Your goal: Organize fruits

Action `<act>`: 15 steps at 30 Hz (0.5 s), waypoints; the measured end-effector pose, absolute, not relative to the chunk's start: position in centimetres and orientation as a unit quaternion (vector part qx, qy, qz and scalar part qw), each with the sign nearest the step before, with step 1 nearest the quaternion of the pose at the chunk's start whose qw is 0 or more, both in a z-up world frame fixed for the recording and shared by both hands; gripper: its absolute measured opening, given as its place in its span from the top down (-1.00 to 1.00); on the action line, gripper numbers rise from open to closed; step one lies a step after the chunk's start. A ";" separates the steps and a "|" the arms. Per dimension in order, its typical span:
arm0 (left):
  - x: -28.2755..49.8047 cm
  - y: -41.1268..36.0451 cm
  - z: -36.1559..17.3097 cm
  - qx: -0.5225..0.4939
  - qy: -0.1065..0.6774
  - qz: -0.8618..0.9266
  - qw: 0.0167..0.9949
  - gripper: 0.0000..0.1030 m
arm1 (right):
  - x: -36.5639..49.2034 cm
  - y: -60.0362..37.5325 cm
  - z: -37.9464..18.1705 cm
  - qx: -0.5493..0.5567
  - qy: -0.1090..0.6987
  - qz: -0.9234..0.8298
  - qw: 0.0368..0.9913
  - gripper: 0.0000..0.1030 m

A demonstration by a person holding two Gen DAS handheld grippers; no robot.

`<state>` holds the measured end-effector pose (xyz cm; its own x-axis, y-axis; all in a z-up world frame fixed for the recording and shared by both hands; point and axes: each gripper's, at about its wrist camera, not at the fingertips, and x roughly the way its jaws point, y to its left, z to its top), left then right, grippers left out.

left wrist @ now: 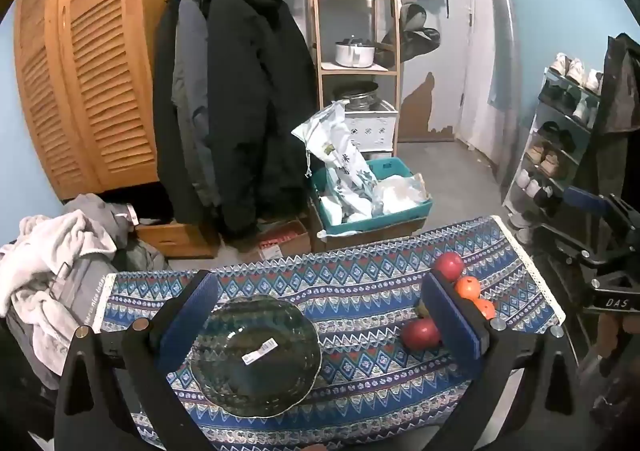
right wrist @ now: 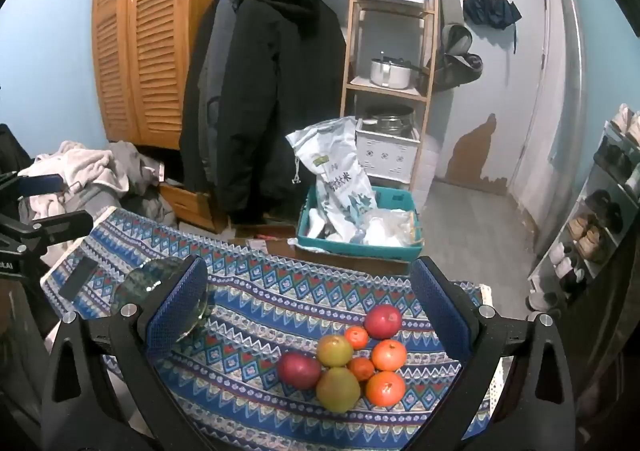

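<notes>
A cluster of fruit lies on the patterned tablecloth (right wrist: 260,315): two red apples (right wrist: 383,321) (right wrist: 298,369), two green-yellow pears (right wrist: 334,349) (right wrist: 338,389) and several oranges (right wrist: 389,355). My right gripper (right wrist: 320,315) hovers open above and around this cluster, touching nothing. A clear glass plate (left wrist: 256,355) with a white sticker sits on the cloth to the left. My left gripper (left wrist: 320,315) stands open over the plate's right side, its right finger (left wrist: 452,319) hiding part of the fruit. The plate's edge (right wrist: 160,279) shows behind the right gripper's left finger.
The cloth-covered table (left wrist: 360,263) ends at its far edge near a teal bin (left wrist: 372,195) with bags on the floor. A pile of clothes (left wrist: 60,251) lies to the left. Hanging coats, a wooden shelf and a shoe rack (left wrist: 560,139) stand beyond.
</notes>
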<state>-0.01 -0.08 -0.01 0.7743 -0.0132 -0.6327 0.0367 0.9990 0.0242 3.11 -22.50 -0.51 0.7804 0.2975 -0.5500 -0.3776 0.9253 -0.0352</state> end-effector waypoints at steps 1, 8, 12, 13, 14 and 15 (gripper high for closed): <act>-0.1 -0.2 0.0 0.020 0.334 -0.014 0.942 -0.99 | 3.1 -22.5 -0.5 -0.075 0.278 0.181 0.941 -0.94; -0.6 -0.6 -0.1 0.024 0.325 -0.018 0.945 -0.99 | 3.3 -22.3 -0.7 -0.075 0.278 0.182 0.940 -0.94; -0.5 0.1 0.1 0.013 0.322 -0.030 0.946 -0.99 | 3.3 -22.1 -0.8 -0.076 0.278 0.183 0.940 -0.94; -0.5 0.2 0.1 0.010 0.321 -0.032 0.947 -0.99 | 3.3 -22.0 -0.8 -0.076 0.278 0.182 0.940 -0.94; -0.6 0.2 0.0 0.009 0.319 -0.033 0.947 -0.99 | 3.3 -22.0 -0.8 -0.077 0.278 0.183 0.940 -0.94; -0.6 0.3 0.0 0.008 0.318 -0.033 0.948 -0.99 | 3.3 -22.0 -0.7 -0.078 0.279 0.183 0.939 -0.94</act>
<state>-0.63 0.28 0.05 0.7956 -0.0581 -0.6030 0.0678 0.9977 -0.0067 3.34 -21.98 -0.70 0.7773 0.3000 -0.5530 -0.3870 0.9210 -0.0442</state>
